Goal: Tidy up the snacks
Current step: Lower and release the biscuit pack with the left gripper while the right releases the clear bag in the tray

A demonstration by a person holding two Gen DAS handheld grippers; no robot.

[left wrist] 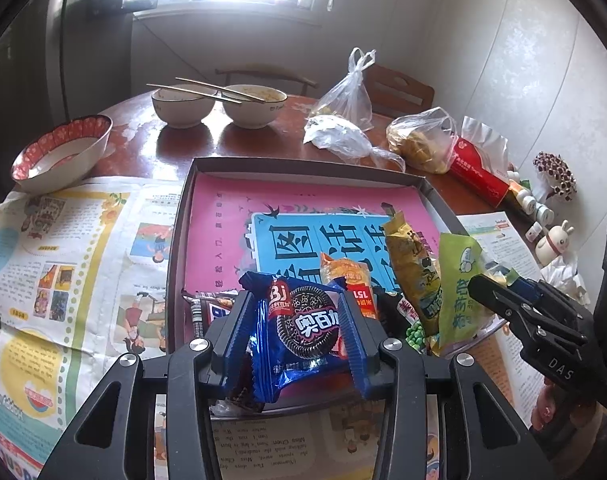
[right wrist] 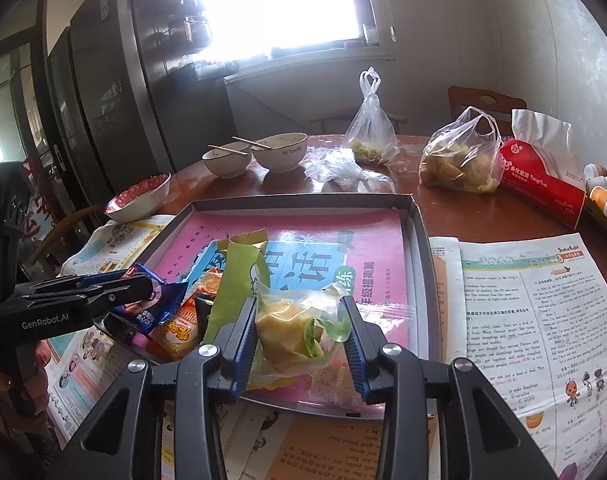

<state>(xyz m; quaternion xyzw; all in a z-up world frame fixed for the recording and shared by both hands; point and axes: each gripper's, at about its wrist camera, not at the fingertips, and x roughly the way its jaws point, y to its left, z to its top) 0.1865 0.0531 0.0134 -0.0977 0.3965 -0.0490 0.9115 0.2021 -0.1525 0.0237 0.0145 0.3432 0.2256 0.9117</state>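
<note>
Left tongs (left wrist: 299, 320) clamp the blue cookie packet (left wrist: 303, 332); right tongs (right wrist: 301, 320) clamp the green-and-yellow snack bag (right wrist: 291, 320).

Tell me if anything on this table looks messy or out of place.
Yes. Two used bowls with chopsticks laid across them stand behind the tray, and the snack packets are heaped at the tray's near edge, some standing askew.
</note>
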